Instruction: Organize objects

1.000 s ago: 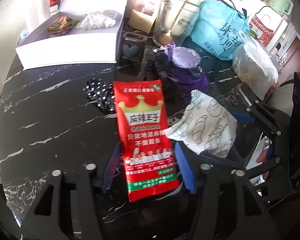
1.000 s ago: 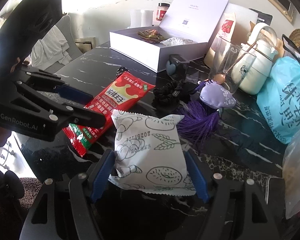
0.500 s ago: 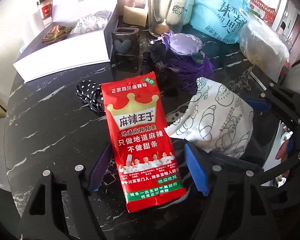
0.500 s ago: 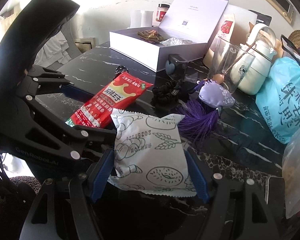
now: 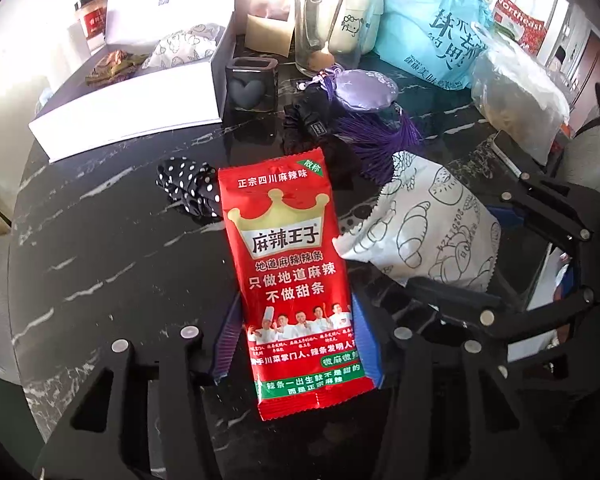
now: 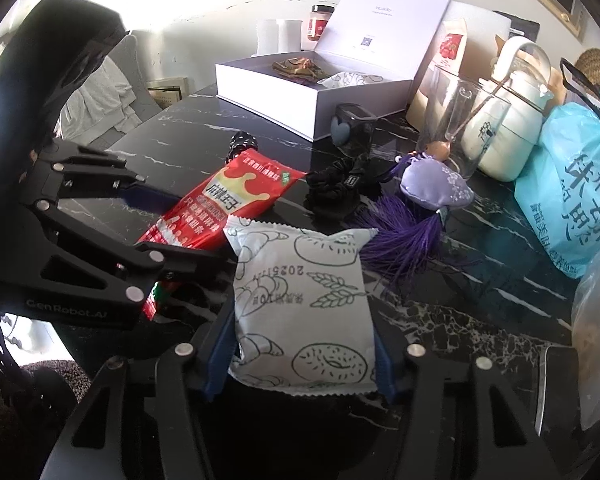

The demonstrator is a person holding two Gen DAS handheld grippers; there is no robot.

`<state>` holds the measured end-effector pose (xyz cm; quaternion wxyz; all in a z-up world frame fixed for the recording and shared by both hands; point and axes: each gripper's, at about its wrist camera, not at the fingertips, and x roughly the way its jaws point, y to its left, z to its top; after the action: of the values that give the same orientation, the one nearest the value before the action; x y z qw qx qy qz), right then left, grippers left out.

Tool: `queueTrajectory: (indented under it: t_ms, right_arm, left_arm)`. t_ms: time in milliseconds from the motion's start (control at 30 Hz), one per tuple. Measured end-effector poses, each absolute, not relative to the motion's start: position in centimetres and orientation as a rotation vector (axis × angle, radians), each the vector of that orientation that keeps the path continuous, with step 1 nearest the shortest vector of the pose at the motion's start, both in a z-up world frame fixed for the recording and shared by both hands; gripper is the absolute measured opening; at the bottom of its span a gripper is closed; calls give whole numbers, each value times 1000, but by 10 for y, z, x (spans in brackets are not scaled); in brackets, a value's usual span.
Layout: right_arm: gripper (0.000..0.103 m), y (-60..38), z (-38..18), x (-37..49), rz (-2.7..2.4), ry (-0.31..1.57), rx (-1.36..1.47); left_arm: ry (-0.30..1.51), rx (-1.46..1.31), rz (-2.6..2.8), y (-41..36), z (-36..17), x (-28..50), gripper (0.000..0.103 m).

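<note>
**Both claws pinching snack packets over black marble table**

The left gripper [image 5: 298, 344] pinches the red snack packet [image 5: 292, 280]; the right gripper [image 6: 302, 354] pinches the white bread packet [image 6: 300, 304]. Beyond lie a purple tasselled sachet [image 6: 436, 188], then the open white box [image 6: 312, 92].

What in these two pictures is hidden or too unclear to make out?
- Red packet: right view, its lower end is behind the left gripper.
- Polka-dot cloth: both views, partly behind the red packet.
- Clear bag: left view, contents blurred.
- Jar: right view, label too small.
</note>
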<state>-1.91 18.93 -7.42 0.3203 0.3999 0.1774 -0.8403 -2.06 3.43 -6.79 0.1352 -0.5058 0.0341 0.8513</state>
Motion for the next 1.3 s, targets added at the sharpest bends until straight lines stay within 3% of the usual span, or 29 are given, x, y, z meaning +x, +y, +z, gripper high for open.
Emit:
queueTrajectory:
  t_ms: [800,1300]
  right_arm:
    - [56,195,-25,-9,-2183,366,991]
    - [56,184,34,-12,-2195,424,880]
  left_arm:
    - [16,-1333,2584,8,-2,13,49]
    - [45,-1214,2681,-3,56,15,49]
